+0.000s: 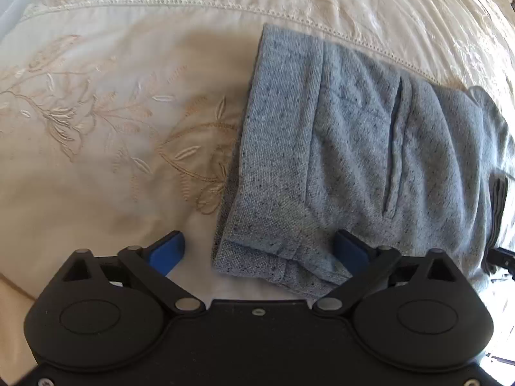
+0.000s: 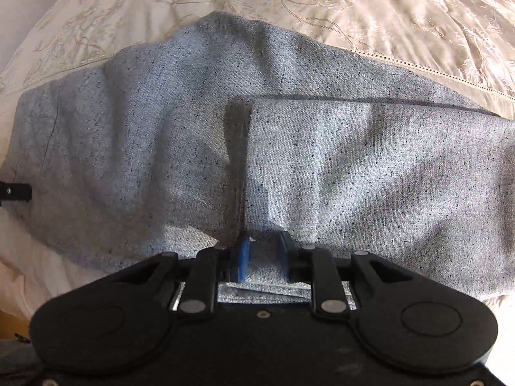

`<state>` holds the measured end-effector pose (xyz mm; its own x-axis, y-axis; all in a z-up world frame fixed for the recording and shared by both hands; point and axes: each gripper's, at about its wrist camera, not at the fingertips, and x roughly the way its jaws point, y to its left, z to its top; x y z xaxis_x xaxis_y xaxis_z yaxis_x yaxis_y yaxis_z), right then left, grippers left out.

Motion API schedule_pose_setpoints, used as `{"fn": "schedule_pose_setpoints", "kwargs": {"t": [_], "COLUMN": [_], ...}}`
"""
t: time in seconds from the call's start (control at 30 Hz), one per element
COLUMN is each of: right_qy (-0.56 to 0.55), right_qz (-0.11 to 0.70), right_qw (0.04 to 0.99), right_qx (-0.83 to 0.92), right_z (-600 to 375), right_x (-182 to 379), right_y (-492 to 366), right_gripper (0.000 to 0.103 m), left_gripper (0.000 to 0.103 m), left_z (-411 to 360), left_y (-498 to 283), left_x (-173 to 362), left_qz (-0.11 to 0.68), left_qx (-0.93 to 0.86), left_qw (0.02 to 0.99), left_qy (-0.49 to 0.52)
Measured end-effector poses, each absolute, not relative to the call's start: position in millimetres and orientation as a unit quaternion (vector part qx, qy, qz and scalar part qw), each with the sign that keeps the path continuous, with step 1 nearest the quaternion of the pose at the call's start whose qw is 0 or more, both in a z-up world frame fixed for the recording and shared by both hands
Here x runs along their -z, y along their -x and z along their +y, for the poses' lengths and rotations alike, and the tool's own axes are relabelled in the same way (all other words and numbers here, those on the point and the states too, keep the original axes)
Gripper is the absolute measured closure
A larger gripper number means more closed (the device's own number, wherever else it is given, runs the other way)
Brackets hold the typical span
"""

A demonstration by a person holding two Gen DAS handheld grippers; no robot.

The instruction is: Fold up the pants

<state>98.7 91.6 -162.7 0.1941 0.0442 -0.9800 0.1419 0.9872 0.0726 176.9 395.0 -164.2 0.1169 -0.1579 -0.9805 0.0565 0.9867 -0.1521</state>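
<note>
Grey speckled pants [image 1: 370, 148] lie on a cream embroidered bedspread [image 1: 96, 128]. In the left wrist view the waistband end [image 1: 257, 148] faces left, with a pocket slit in the middle. My left gripper [image 1: 257, 251] is open, its blue fingers on either side of the waistband's near corner, not closed on it. In the right wrist view the pants [image 2: 145, 148] spread across the bed and a leg end [image 2: 354, 167] is folded over on top. My right gripper [image 2: 262, 257] is shut on the near edge of that folded leg.
The bedspread [image 2: 386, 16] has a stitched border band running behind the pants. The tip of the other gripper [image 2: 16, 191] shows at the left edge of the right wrist view. Bare bedspread lies left of the waistband.
</note>
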Motion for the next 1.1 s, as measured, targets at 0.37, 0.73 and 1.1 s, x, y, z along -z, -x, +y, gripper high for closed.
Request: {"fn": "schedule_pose_setpoints", "kwargs": {"t": [0.37,0.73,1.1], "right_qy": [-0.080,-0.127,-0.128], "right_qz": [0.624,0.542,0.581], "right_qw": [0.773,0.827,0.799], "right_qx": [0.082,0.076,0.082], "right_z": [105.1,92.8,107.9], "right_x": [157.5,100.5,156.5], "right_y": [-88.6,-104.4,-179.8], "right_gripper": [0.078,0.079,0.095], "left_gripper": [0.044,0.075,0.076], "left_z": [378.2,383.1,384.5], "left_y": [-187.6,-173.2,-165.8], "left_x": [159.3,86.9,78.3], "left_qz": [0.636,0.578,0.564], "left_qx": [0.111,0.150,0.144], "left_qw": [0.762,0.800,0.811], "left_qy": [0.054,0.057,0.057]}}
